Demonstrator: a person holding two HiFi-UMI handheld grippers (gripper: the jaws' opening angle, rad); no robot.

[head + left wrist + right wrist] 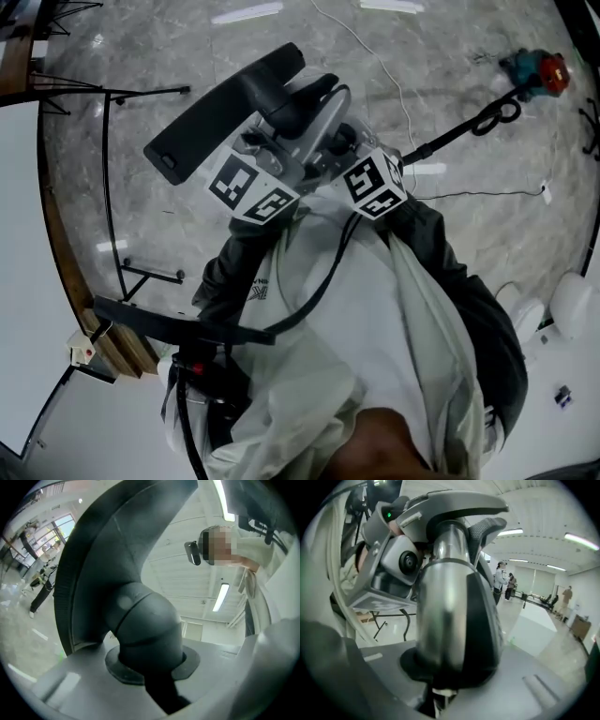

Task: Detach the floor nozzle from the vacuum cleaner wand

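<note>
I hold the vacuum piece up over the floor with both grippers. The black floor nozzle (225,105) slants up to the left. My left gripper (281,150) is shut on its black elbow neck (145,630), which fills the left gripper view between the jaws of that gripper (150,672). My right gripper (336,142) is shut on the silver wand end (445,616), clamped low in the right gripper view by that same gripper (445,679). The left gripper's body (393,564) sits just beyond the wand. I cannot tell whether the joint has parted.
A black-legged stand (112,169) and a white table (23,281) are at the left. A cable (375,56) and a red and teal tool (539,70) lie on the marble floor. People stand far off (502,581).
</note>
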